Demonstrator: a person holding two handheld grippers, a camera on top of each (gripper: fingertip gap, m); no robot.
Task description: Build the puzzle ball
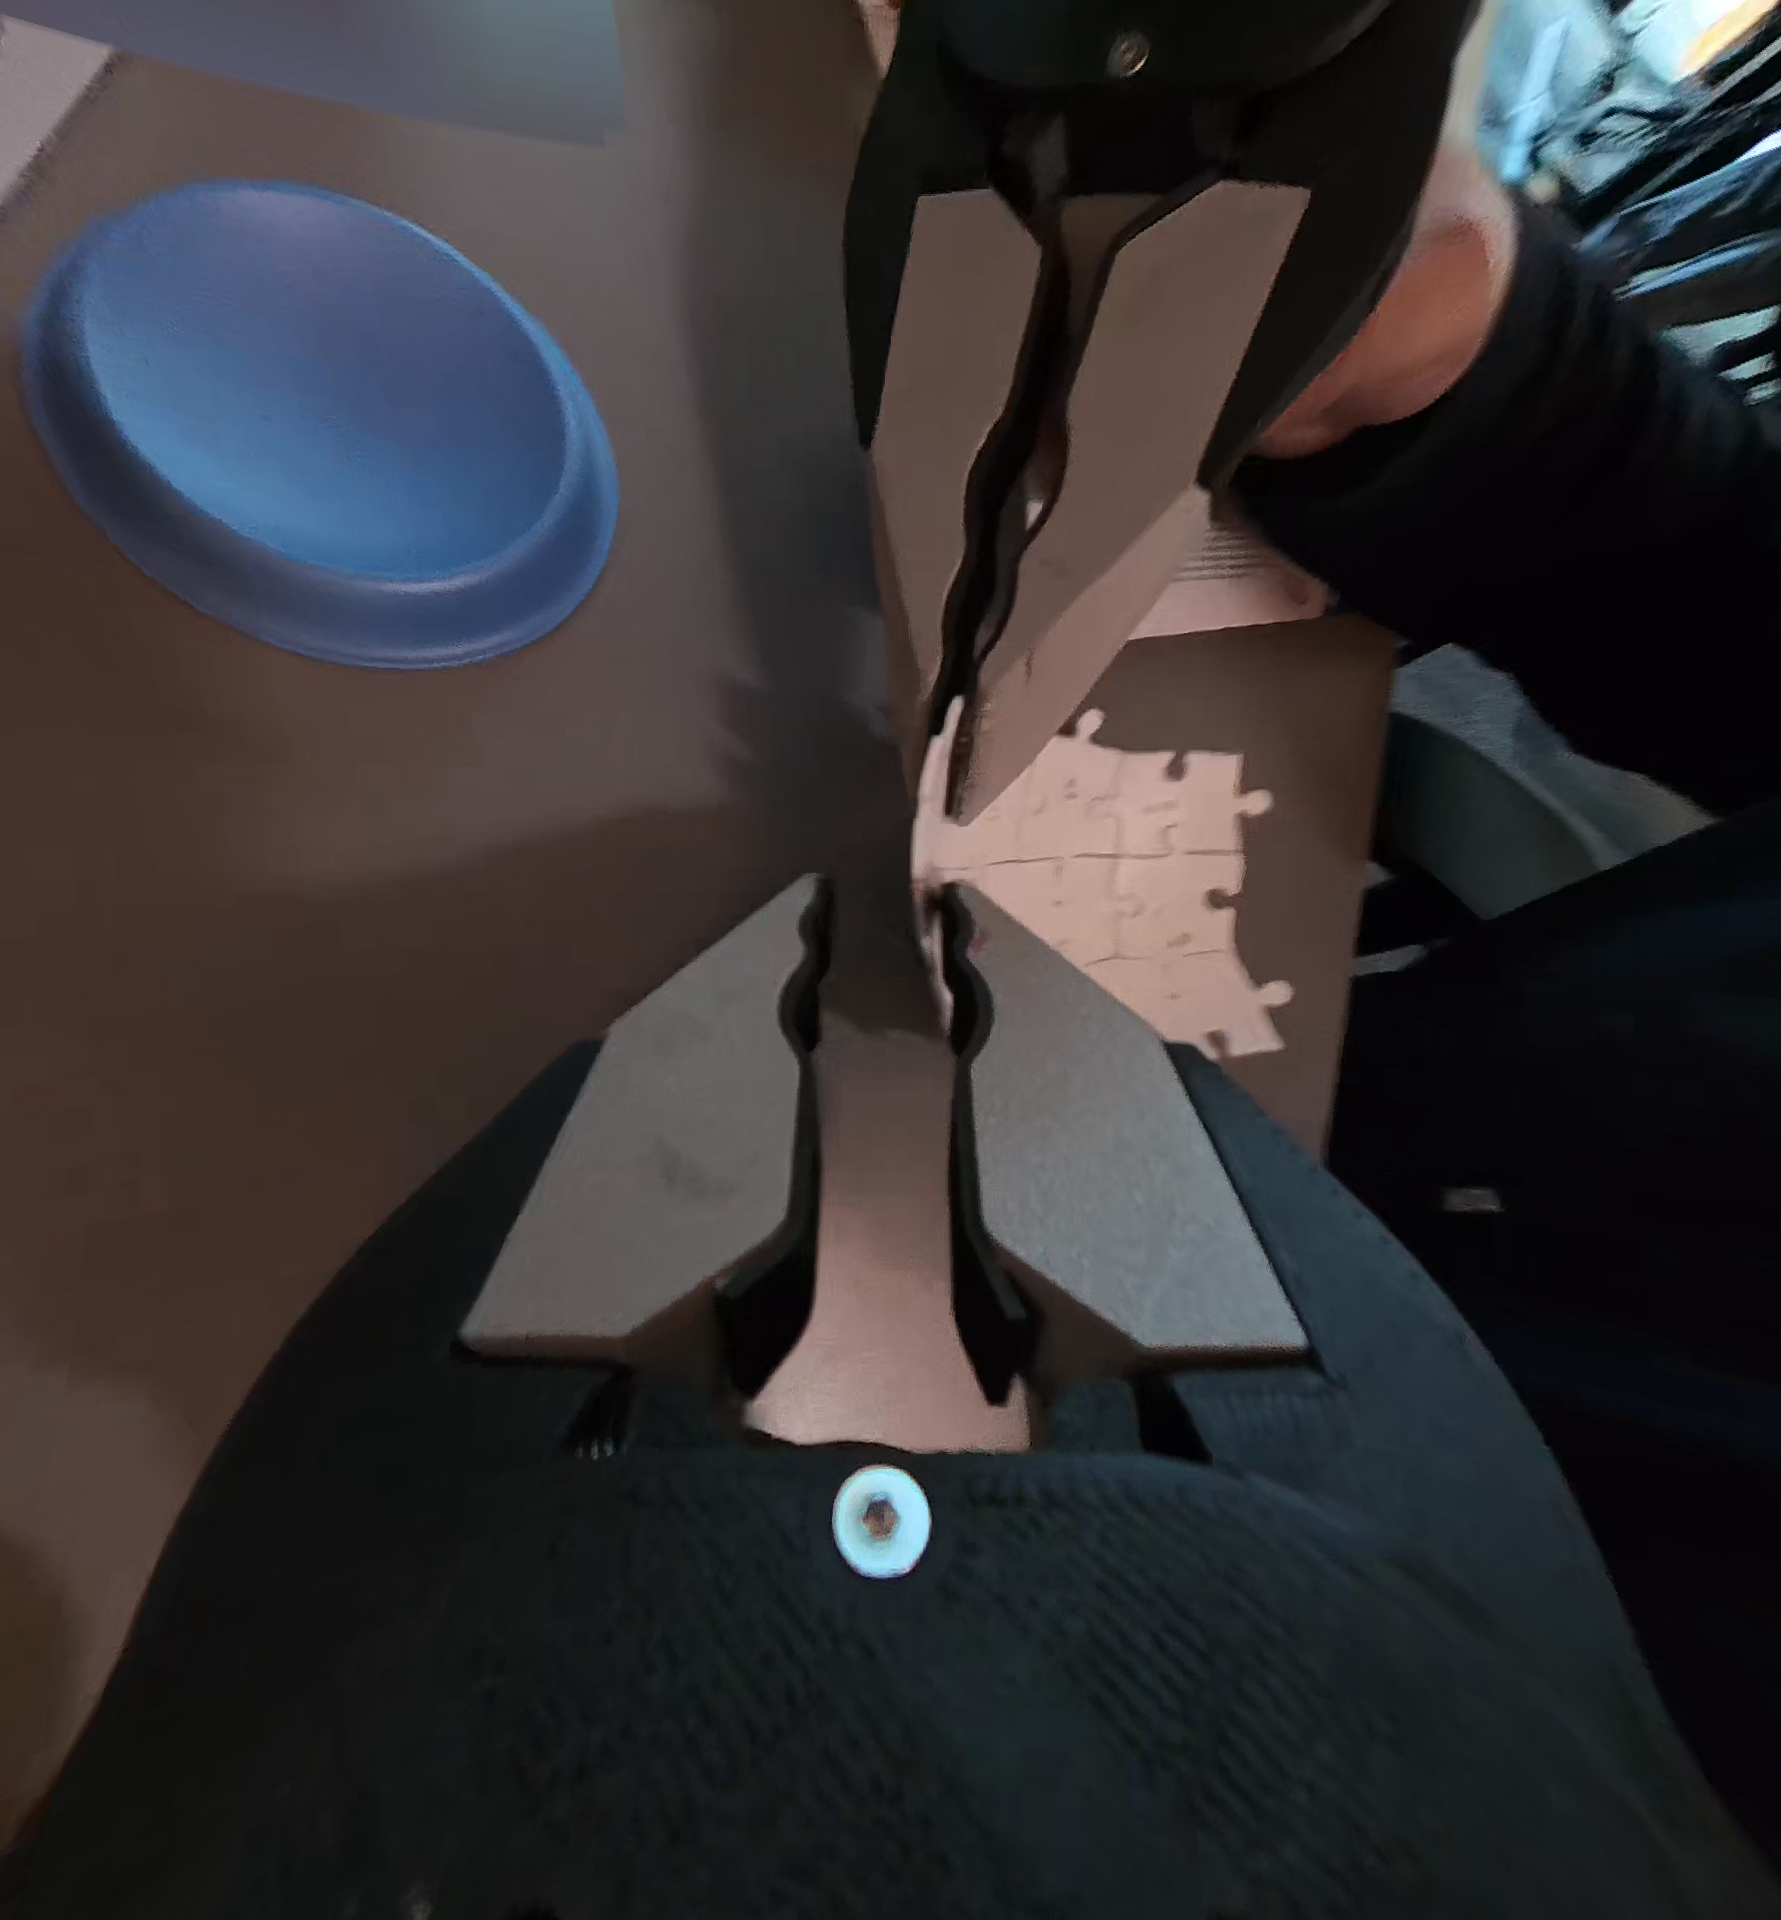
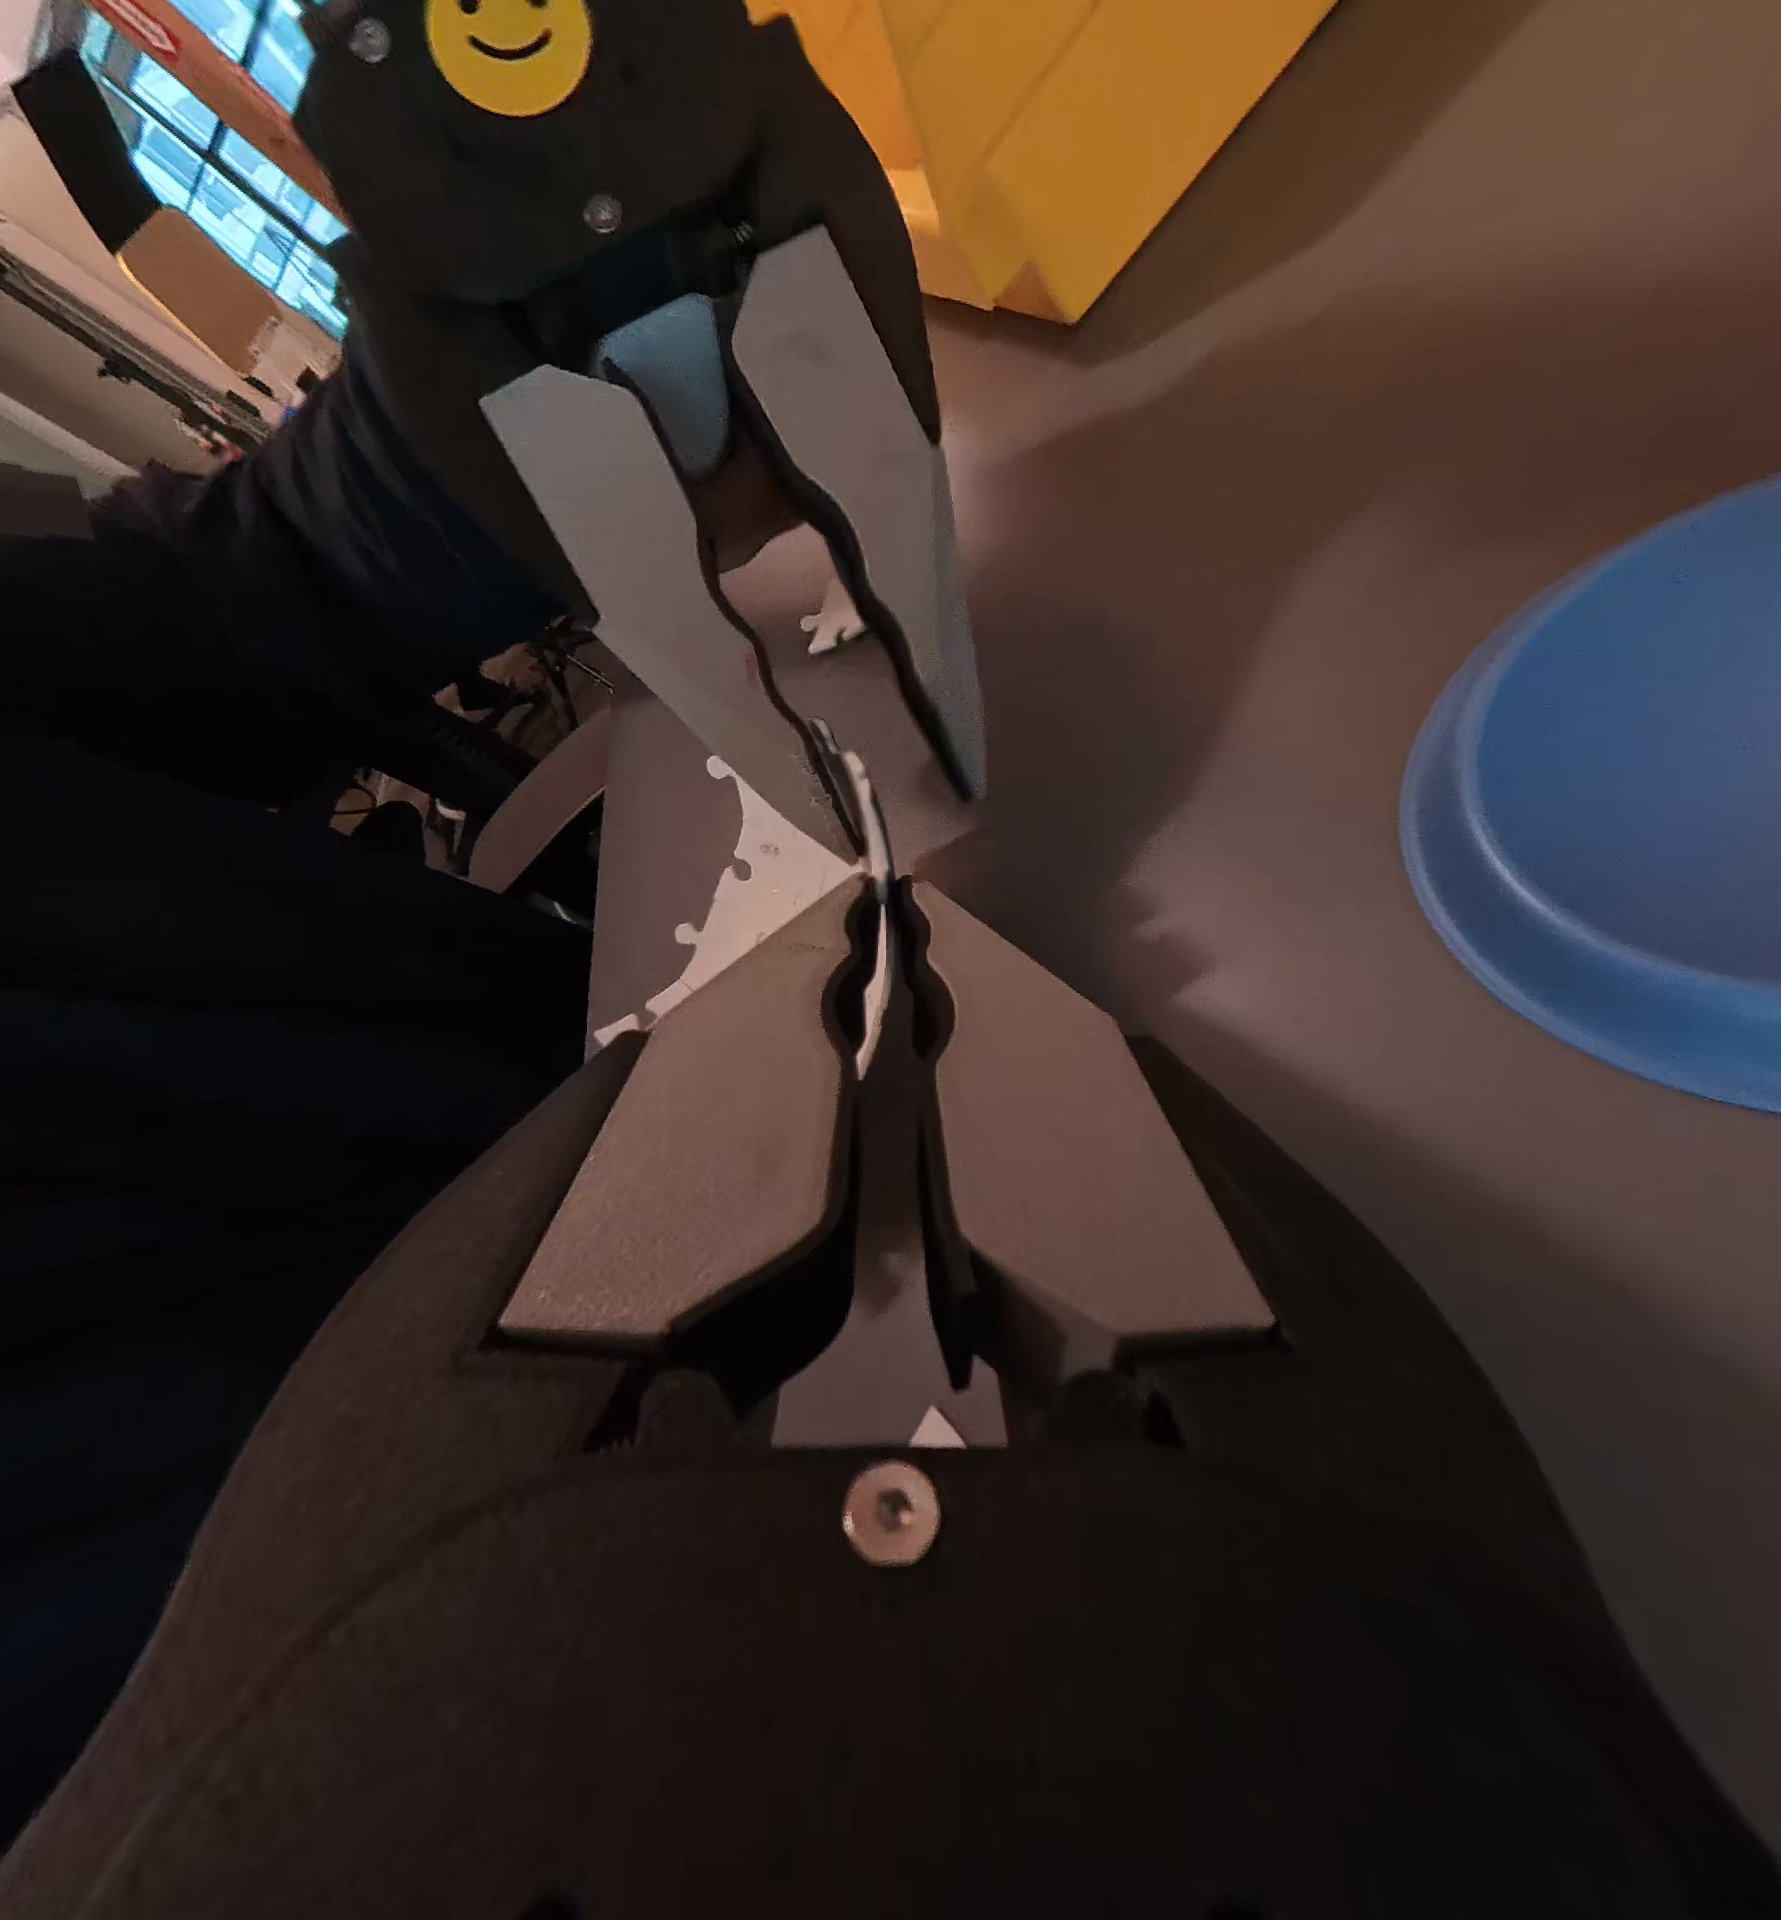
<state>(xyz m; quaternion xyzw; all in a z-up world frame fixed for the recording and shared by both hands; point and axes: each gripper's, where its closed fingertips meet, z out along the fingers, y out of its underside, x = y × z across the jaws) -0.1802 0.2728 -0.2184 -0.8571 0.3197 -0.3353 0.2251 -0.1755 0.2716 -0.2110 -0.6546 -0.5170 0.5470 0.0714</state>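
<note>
Thin, light, bendy puzzle sheet (image 1: 1125,862) hangs beside blue dish (image 1: 314,416) off the counter (image 1: 346,883), right tool (image 2: 891,894) clenched on its edge, left tool (image 1: 881,914) seemingly released; grip edges only.

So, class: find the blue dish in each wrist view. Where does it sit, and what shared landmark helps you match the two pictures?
Left wrist view: blue dish at upper left, on the brown table.
Right wrist view: blue dish at the right edge, partly cut off.
Shared landmark: the joined white puzzle pieces lying where the two grippers meet.
</note>
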